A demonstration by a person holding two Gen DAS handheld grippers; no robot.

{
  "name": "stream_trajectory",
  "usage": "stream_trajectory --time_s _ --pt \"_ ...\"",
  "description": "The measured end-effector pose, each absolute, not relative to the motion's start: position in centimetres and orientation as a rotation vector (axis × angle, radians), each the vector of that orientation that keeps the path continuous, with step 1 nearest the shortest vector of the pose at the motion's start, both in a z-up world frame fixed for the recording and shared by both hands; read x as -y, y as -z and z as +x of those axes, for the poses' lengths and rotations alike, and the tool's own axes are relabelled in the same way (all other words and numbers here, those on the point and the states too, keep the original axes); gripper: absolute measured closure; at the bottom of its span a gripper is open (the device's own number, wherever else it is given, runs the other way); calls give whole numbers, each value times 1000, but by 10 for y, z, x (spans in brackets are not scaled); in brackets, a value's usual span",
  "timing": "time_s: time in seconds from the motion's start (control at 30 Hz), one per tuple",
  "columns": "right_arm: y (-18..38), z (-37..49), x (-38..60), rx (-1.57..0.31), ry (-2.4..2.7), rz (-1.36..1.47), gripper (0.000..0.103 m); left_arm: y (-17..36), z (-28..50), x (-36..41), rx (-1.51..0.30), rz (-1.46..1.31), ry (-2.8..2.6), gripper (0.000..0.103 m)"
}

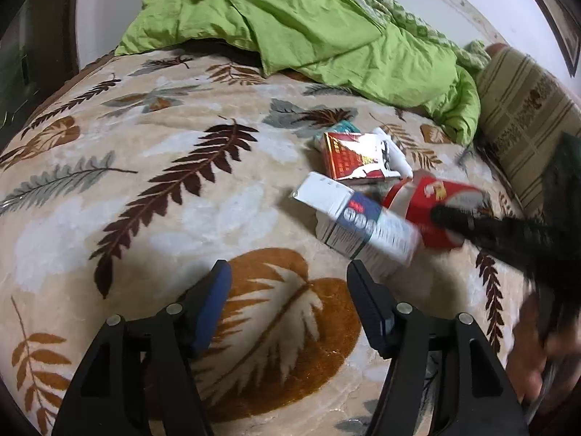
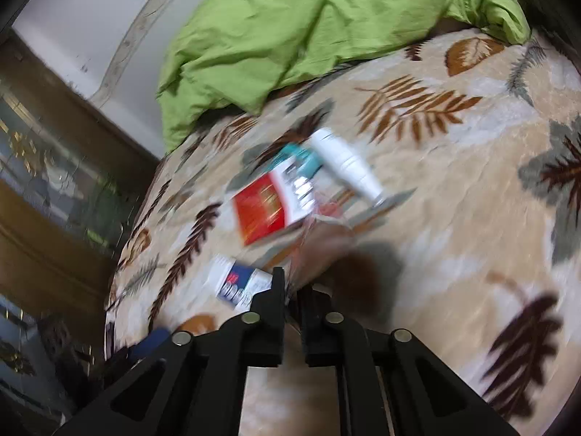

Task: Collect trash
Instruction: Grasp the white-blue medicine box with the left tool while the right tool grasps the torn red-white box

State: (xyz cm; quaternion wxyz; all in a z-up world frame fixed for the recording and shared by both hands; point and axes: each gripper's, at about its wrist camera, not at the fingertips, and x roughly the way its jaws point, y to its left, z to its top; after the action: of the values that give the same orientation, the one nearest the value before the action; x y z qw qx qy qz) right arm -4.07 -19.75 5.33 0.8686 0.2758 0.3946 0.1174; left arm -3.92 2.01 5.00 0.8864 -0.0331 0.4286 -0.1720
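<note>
Saw a leaf-print blanket (image 1: 145, 189) covering the bed, soft enough to let light litter sink and tilt. Found a green duvet (image 1: 308, 29) bunched at the far side and a striped pillow (image 1: 523, 138) at the edge, both clear of the work.

Held the left gripper (image 1: 290, 272) low over bare blanket with its fingers apart and empty, just short of the white box (image 1: 348, 225), probably lined up to take it next. Brought the right gripper (image 2: 294, 290) in with its fingers together, its tip at the red cup (image 1: 432, 196) (too blurred to say whether anything was pinched).

Noted the trash in one heap mid-bed: white box nearest, red box (image 1: 348, 160) behind it, cup beside both, then a white tube (image 1: 395, 156) and a teal packet (image 1: 345, 127) farthest back.
</note>
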Motion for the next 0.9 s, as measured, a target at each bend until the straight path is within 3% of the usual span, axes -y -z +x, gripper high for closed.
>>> stream_trajectory --time_s 0.27,0.47,0.9 --pt "-78 -98 157 -722 -367 602 98 -59 -40 -35 -868 -168 385 32" --pt "-85 -123 172 -640 -135 481 98 -48 -37 -33 -923 -176 361 31" --pt "-76 -120 179 -675 -40 428 98 -23 -24 8 -983 -46 318 29"
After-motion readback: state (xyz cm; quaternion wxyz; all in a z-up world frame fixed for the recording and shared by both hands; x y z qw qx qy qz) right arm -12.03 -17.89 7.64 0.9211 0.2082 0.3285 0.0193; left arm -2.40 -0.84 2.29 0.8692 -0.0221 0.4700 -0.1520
